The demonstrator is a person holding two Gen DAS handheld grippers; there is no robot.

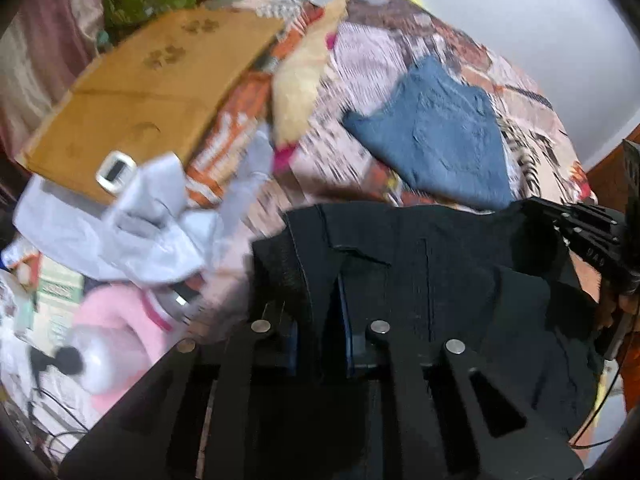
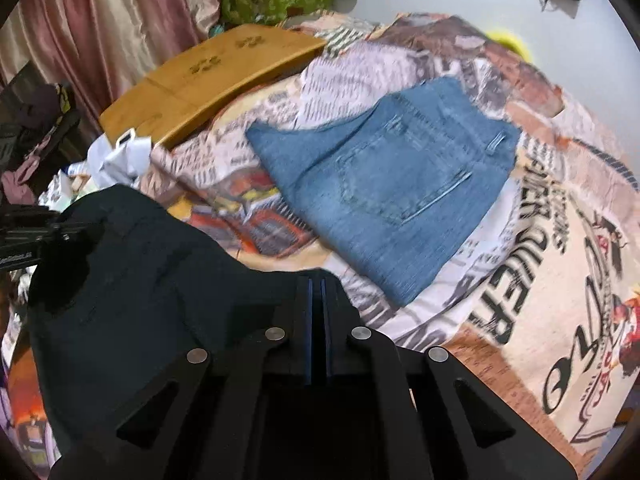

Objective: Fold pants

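A pair of black pants (image 1: 440, 264) hangs stretched between my two grippers above the bed. My left gripper (image 1: 320, 280) is shut on one edge of the black pants, with cloth draped over its fingers. My right gripper (image 2: 318, 284) is shut on the other edge of the black pants (image 2: 140, 272), which spread down to its left. The right gripper also shows at the right edge of the left wrist view (image 1: 588, 236). A folded pair of blue jeans (image 2: 384, 188) lies flat on the bed beyond; it also shows in the left wrist view (image 1: 440, 136).
The bed has a patterned printed cover (image 2: 540, 260). A wooden board (image 1: 152, 92) lies at the bed's far left. Light grey clothes (image 1: 120, 224), a pink garment (image 1: 120, 320) and clutter are piled at the left. A pink curtain (image 2: 100, 20) hangs behind.
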